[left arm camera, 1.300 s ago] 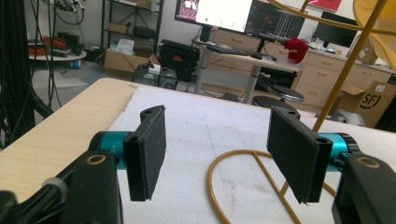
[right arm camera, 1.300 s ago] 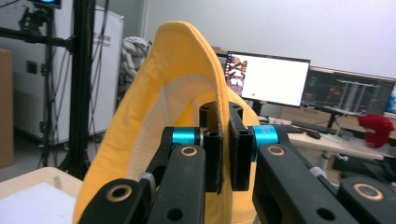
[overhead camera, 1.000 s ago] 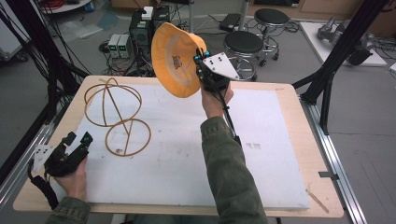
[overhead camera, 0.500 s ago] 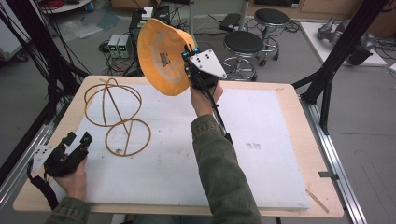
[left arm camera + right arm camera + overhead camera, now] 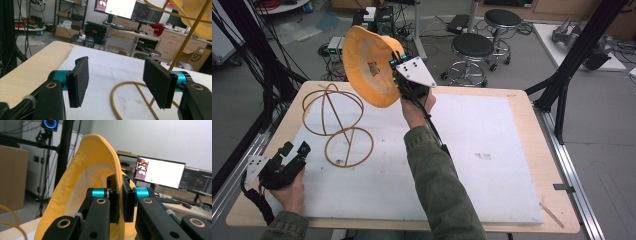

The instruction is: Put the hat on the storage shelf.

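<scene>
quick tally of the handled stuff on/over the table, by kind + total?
Yellow hat: 1, held up by the right tool
Gold wire stand: 1, on the white mat
Hand-held tool: 2, the left tool open, on the mat
Total: 4

Even, diffuse overhead room light; the white mat (image 5: 492,150) reads bright without glare, and shadows under the wire stand (image 5: 334,125) and beside the left gripper (image 5: 294,150) are faint and soft. In the left gripper view the near jaws are sharp, the background beyond them softer, with a lit monitor (image 5: 120,7) overexposed. In the right gripper view the yellow hat (image 5: 85,195) pinched between the jaws is slightly soft, the bright screen (image 5: 160,172) beyond them washed out.
</scene>
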The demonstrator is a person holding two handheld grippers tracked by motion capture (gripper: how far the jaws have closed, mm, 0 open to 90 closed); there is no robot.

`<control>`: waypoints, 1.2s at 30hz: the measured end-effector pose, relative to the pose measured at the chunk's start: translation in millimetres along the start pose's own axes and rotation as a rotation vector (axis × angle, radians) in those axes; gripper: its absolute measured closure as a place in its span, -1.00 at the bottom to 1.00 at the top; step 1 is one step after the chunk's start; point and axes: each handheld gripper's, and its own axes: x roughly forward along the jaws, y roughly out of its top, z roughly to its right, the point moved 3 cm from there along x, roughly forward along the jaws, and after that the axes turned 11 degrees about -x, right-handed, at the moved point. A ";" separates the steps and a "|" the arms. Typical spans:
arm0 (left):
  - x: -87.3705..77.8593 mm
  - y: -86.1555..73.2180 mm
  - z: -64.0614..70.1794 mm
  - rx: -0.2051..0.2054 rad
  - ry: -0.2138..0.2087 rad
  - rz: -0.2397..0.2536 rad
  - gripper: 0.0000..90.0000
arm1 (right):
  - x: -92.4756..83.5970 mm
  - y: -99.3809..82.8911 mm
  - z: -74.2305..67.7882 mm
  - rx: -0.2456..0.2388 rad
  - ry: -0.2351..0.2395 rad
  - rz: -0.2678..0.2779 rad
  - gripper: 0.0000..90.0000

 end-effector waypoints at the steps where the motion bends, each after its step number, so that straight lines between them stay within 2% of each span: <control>1: 0.1 -0.1 0.1 0.000 -0.001 -0.002 -0.16 | 0.2 1.0 -2.1 0.003 0.006 0.003 0.93; 6: 1.2 -0.7 0.6 -0.002 -0.003 -0.002 -0.16 | 2.5 10.9 -11.9 0.010 0.033 0.029 0.92; 14: 1.1 0.0 -0.4 -0.013 0.000 0.002 -0.16 | 2.9 27.4 -28.2 -0.010 0.073 0.071 0.92; 22: 1.0 0.9 -2.9 -0.023 0.007 0.007 -0.16 | -2.8 45.8 -62.4 -0.021 0.181 0.131 0.92; 31: 1.5 0.9 -3.9 -0.026 0.008 0.006 -0.16 | -13.7 58.3 -108.1 -0.083 0.323 0.177 0.92; 36: 1.4 1.4 -5.3 -0.032 0.011 0.007 -0.16 | -19.4 58.9 -131.9 -0.111 0.408 0.181 0.92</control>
